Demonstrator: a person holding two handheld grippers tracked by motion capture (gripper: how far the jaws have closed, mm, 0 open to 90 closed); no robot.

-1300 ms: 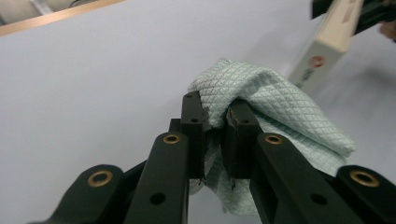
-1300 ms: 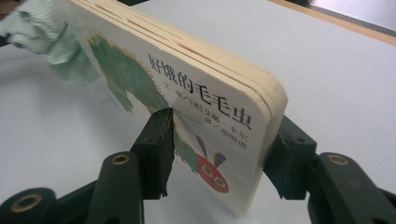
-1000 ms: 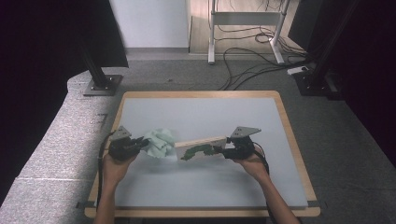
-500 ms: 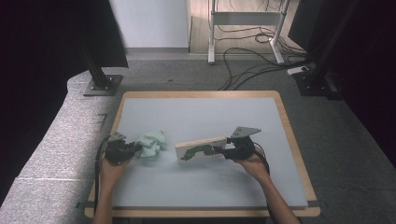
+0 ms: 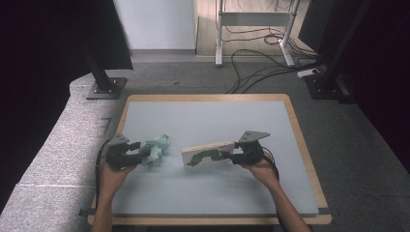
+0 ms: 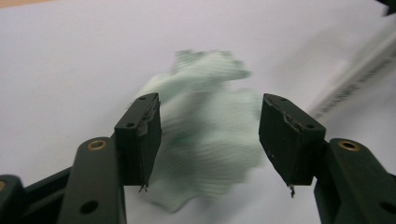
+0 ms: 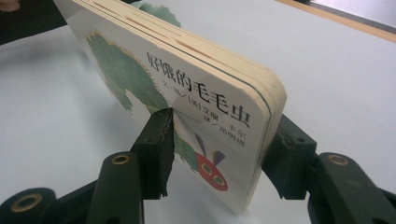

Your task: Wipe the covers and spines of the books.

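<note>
Parted, just now opening, left gripper (image 6: 210,140) fingers (image 6: 140,135) clear of crumpled pale-green ribbed cloth (image 6: 210,135) lying between and beyond them on grey table mat (image 5: 217,116). Clamped, right gripper (image 7: 219,154) fingers (image 7: 156,149) on thick white caterpillar board book (image 7: 187,84), tilted on edge. Bare mat ahead, wooden rim (image 5: 208,97) far beyond.

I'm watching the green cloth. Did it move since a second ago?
Yes. The crumpled green cloth slid a little left, away from the picture book, as the left gripper, jaws just opening, let go.
</note>
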